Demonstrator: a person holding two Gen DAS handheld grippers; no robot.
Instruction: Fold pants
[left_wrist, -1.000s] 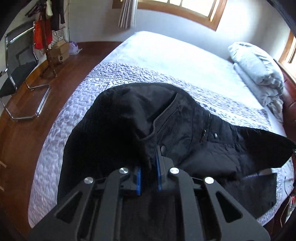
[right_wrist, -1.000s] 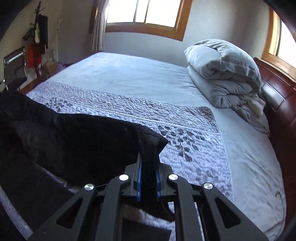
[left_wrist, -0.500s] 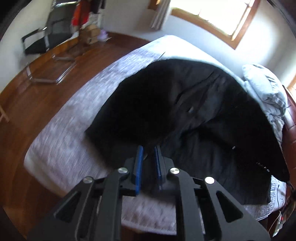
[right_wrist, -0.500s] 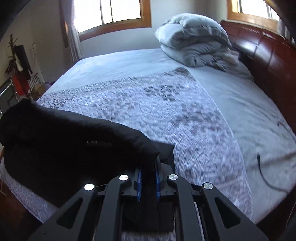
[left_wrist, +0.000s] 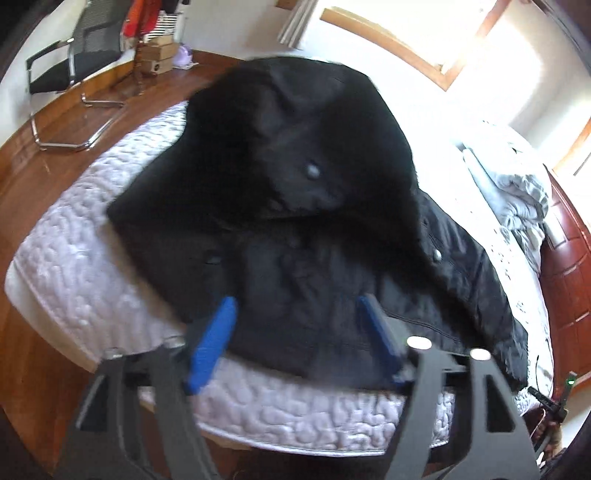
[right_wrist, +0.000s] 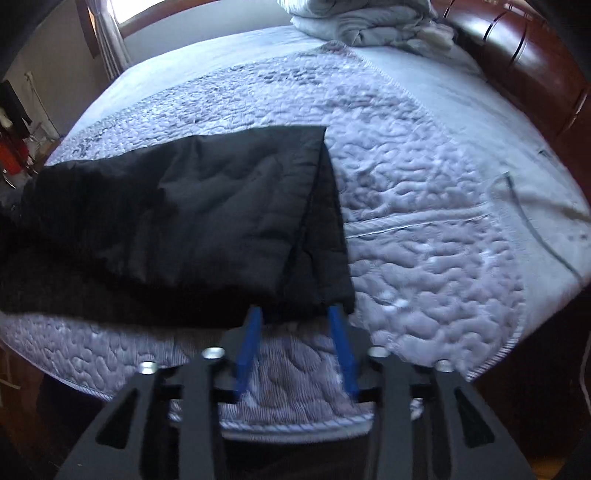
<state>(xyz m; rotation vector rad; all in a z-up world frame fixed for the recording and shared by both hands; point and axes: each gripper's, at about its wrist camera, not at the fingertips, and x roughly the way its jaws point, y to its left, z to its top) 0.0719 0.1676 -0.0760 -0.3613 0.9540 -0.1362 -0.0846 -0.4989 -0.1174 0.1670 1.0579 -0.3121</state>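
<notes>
The black pants (left_wrist: 295, 206) lie on the quilted bedspread (left_wrist: 74, 266) at the bed's near edge; their waist end with metal snaps bulges up in the left wrist view. My left gripper (left_wrist: 295, 306) is open and empty, its blue pads either side of the waist's near edge. In the right wrist view the leg ends (right_wrist: 221, 221) lie flat, one layer over the other. My right gripper (right_wrist: 295, 314) is open and empty just in front of the hem corner.
A folded grey duvet (right_wrist: 369, 18) lies at the head of the bed by the dark wooden headboard (right_wrist: 517, 55). A black chair (left_wrist: 66, 62) and boxes stand on the wooden floor (left_wrist: 22, 184) to the left. A thin cable (right_wrist: 535, 229) lies on the bedspread at right.
Both grippers have opened and let go of the pants, which have dropped onto the bed. Both grippers have drawn back toward the bed's near edge.
</notes>
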